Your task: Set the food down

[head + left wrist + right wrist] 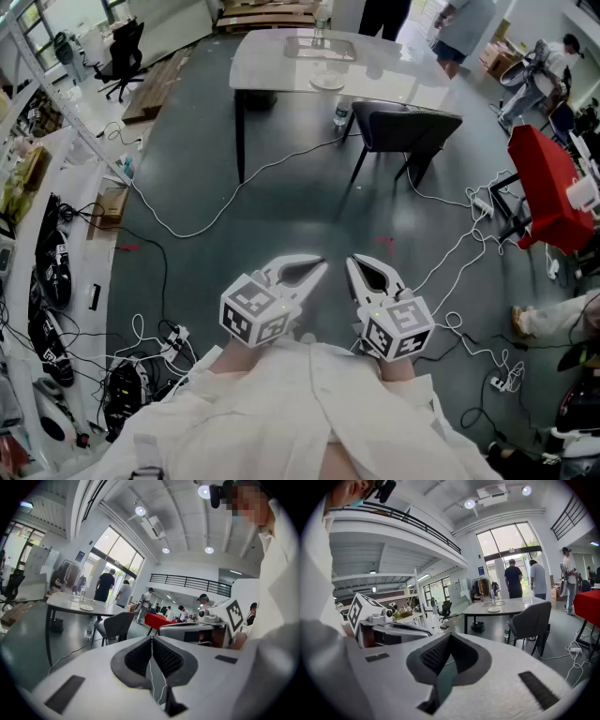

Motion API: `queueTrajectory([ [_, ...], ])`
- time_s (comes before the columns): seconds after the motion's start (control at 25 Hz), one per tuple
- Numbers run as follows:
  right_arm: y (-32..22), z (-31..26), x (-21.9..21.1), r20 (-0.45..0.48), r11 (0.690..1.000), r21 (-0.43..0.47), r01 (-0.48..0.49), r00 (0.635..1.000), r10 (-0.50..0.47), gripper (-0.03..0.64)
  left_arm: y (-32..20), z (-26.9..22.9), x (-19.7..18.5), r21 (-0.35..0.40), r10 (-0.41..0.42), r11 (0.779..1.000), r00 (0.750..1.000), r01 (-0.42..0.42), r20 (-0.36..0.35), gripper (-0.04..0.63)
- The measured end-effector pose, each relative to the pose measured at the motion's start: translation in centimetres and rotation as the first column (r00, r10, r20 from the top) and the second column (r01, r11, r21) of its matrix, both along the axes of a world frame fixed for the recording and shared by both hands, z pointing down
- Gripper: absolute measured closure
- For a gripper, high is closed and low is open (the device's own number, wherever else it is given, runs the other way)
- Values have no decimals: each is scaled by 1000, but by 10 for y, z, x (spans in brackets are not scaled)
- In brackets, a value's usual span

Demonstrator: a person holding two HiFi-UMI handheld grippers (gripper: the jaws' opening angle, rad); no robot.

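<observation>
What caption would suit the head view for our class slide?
Left gripper and right gripper, shut and empty, over a dark floor, facing a white table and chair.

White plate [327,82] lies flat on the pale table [272,56], contents too small to tell

White table [267,58] bearing plate [326,82]; dark chair [412,124] beside; bottle [341,114] on floor.

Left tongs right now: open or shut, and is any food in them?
Shut and empty. In the left gripper view the left tongs are pressed together at the tips, with nothing between them.
</observation>
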State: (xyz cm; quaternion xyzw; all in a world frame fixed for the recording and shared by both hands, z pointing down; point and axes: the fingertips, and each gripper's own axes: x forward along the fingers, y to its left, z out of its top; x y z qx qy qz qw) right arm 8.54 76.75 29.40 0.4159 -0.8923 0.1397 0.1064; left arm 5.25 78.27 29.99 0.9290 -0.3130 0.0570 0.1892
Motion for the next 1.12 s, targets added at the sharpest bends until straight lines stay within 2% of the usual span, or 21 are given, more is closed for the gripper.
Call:
queueTrajectory([
  [0.36, 1, 3, 10, -16, 1000, -3, 7, 1000, -7, 615, -2, 4, 2, -13, -32, 999, 999, 32, 7, 574],
  [0.52, -1, 3, 12, -24, 1000, -5, 14, 1000, -14, 615, -4, 2, 6, -17, -51, 999, 999, 51, -12, 574],
  [0.76, 1, 3, 20, 31, 999, 28, -44, 999, 43, 615, -1, 0, 17, -6, -44, 999, 999, 43, -14, 574],
  [0.92, 9, 12, 24, 30, 1000, 4, -20, 999, 20, 615, 5, 4, 25, -5, -33, 999, 999, 33, -3, 574],
  [1.12, 16, 11, 36, 24, 1000, 22, -6, 1000, 6, 615, 12, 8, 38, -6, -40, 999, 999, 40, -3, 574],
])
